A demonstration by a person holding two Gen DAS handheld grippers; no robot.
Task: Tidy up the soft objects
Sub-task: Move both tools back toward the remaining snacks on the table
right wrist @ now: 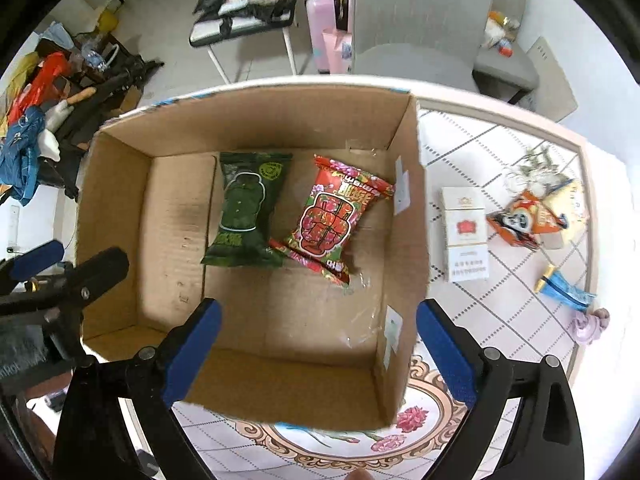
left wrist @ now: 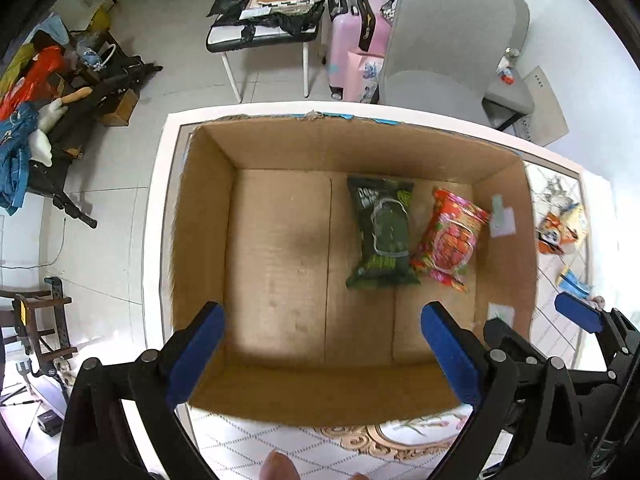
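Blue-padded fingers (left wrist: 200, 356) of the left gripper (left wrist: 322, 354) stand wide apart with nothing between them, above the near wall of an open cardboard box (left wrist: 208, 216). Likewise the right gripper (right wrist: 318, 350) is spread wide and empty over the box's near right corner; its fingers (right wrist: 444, 352) straddle that wall.

On the box floor, right of the middle, lie two soft snack packs. A green pack (right wrist: 246, 210) lies with its long axis running from near to far, its crimped ends towards the near and far walls. Just beside it on the right, a red pack (right wrist: 334, 218) is tilted, its far end leaning right and its near end overlapping the green pack's near corner. Both carry a printed figure and characters too small and blurred to read.

White stickers (right wrist: 401, 192) on the box's right inner wall show no legible text.

Outside the box, on the patterned counter (right wrist: 500, 308), a white carton (right wrist: 466, 234) lies flat with a red emblem and small unreadable print. Farther right sit an orange wrapper (right wrist: 520, 220) and a blue packet (right wrist: 566, 288), both blurred; a small pink thing at the counter edge cannot be made out. In the left view the counter items are partly cut off by the box wall.
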